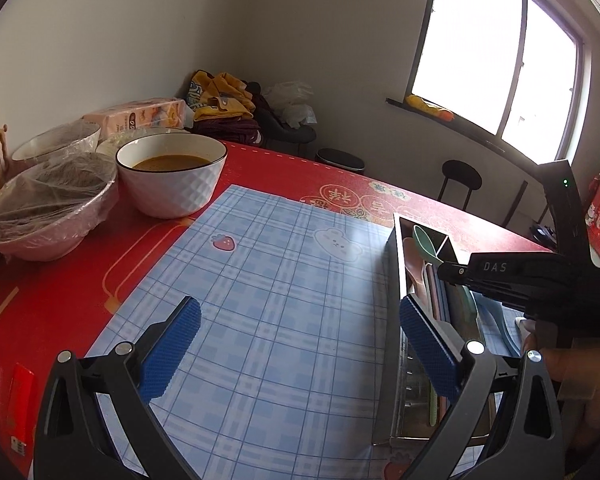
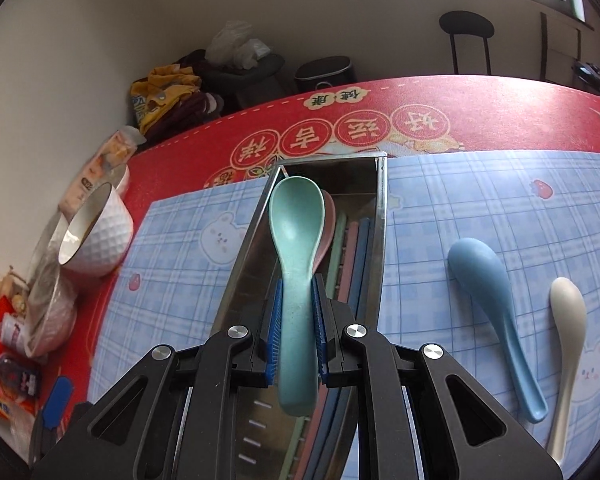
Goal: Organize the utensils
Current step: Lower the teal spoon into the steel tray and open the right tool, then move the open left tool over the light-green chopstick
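My right gripper (image 2: 296, 300) is shut on the handle of a green spoon (image 2: 296, 216) and holds it over the steel utensil box (image 2: 381, 200). A pink spoon (image 2: 329, 224) and coloured chopsticks (image 2: 352, 248) lie in the box. A blue spoon (image 2: 496, 312) and a white spoon (image 2: 566, 328) lie on the blue checked mat (image 2: 480, 200) right of the box. My left gripper (image 1: 300, 332) is open and empty above the mat (image 1: 268, 280), left of the box (image 1: 392, 312). The right gripper (image 1: 452, 270) with the green spoon (image 1: 426, 242) shows there too.
A white bowl of brown soup (image 1: 172, 176) and two film-covered bowls (image 1: 48, 208) stand at the table's left on the red cloth (image 1: 60, 280). A tissue pack (image 1: 140, 116) sits behind them. Snack packets (image 2: 4, 360) lie at the left edge. Stools (image 1: 460, 180) stand beyond the table.
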